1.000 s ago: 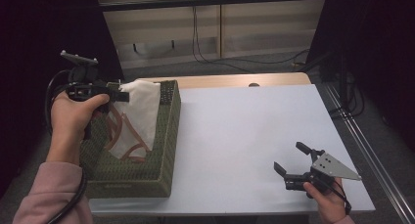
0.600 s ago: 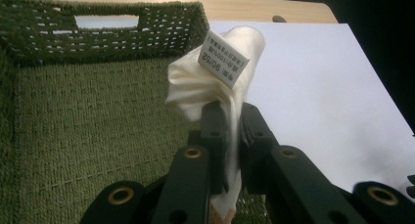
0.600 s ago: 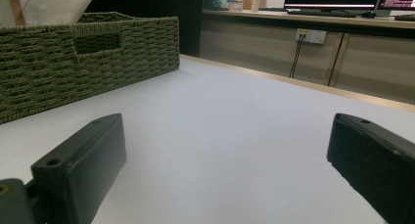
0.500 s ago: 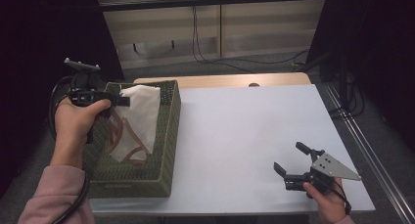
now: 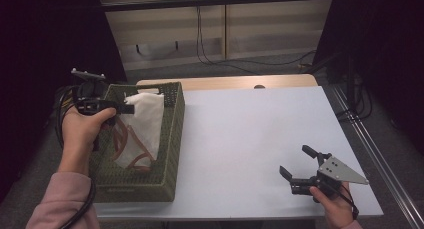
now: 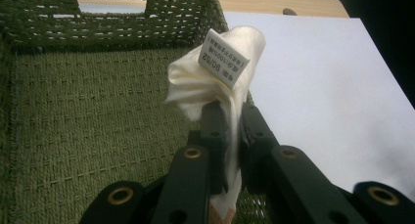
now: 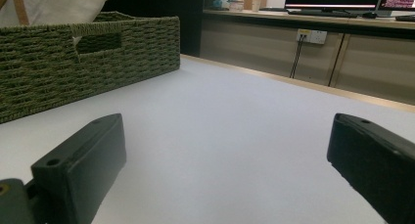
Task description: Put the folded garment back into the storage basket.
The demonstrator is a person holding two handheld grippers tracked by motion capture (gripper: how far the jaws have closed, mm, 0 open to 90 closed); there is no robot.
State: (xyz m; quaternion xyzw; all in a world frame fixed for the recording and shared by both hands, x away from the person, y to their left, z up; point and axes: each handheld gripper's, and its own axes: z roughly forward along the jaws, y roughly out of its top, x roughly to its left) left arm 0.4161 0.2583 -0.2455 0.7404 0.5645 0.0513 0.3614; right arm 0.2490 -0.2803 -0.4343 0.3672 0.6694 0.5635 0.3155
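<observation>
Overhead, the left gripper [image 5: 131, 109] hangs above the woven green rectangular basket [image 5: 172, 139] at the left edge of the white table [image 5: 250, 134], jaws clamped on the white cloth with orange-brown trim [image 5: 142, 129], which drapes down into the basket. The right gripper [image 5: 296, 165] rests near the table's front right corner, jaws apart. Beyond lie a dark room, a pale panelled wall [image 5: 260, 29] and hanging cables.

Next, the left gripper view shows the cloth [image 6: 215, 87] pinched, its label up.

Lastly, the right gripper view shows bare table [image 7: 220, 136] between spread jaws.
</observation>
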